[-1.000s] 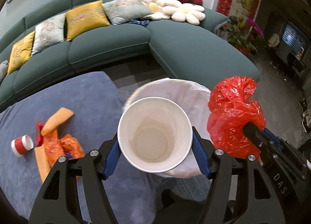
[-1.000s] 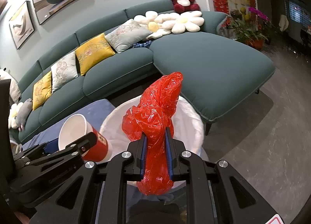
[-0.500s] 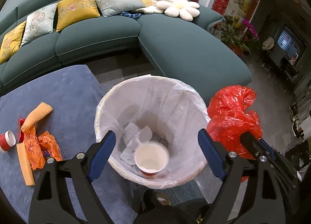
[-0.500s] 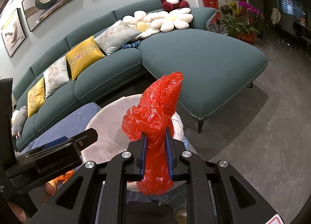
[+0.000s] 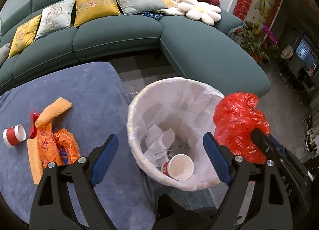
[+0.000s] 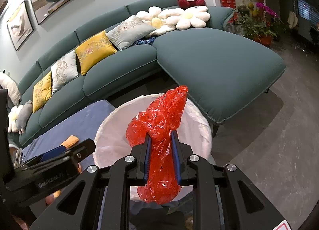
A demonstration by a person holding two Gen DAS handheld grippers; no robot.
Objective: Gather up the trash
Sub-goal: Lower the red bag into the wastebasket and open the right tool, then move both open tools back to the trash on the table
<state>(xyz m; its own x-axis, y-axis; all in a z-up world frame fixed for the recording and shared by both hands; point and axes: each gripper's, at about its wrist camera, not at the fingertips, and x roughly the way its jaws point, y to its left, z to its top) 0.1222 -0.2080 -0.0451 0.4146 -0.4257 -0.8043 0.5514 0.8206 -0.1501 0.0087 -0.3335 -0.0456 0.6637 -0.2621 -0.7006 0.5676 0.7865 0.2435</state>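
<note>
The sofa (image 5: 123, 36) curves across the room far beyond both grippers, its left end cut off by the edge of the view. The blue table (image 5: 83, 100) lies under and ahead of the left finger of the left gripper (image 5: 159, 158).

Ahead of and below both grippers stands the trash bin (image 5: 137, 150), lined with a white bag. Inside it, crumpled white paper (image 5: 159, 142) lies on the bottom, and a paper cup (image 5: 180, 167) rests on its side just in front of that paper, between the left gripper's fingers in the left wrist view. In the right wrist view the bin's inside is mostly hidden behind the red plastic bag (image 6: 159, 150).

The left gripper's jaws stand wide apart with nothing between the pads; they have just been opening. The right gripper (image 6: 161, 158) grips the red plastic bag, crumpled, between its narrow-set pads, and its jaws have just eased a little wider with the bag in between. The bag sticks out past the fingertips over the bin's rim.

Left of the left finger, on the table, lie an orange wrapper (image 5: 57, 146) with yellow strips and a second small cup (image 5: 14, 134) on its side; the wrapper's print is too small to read.
</note>
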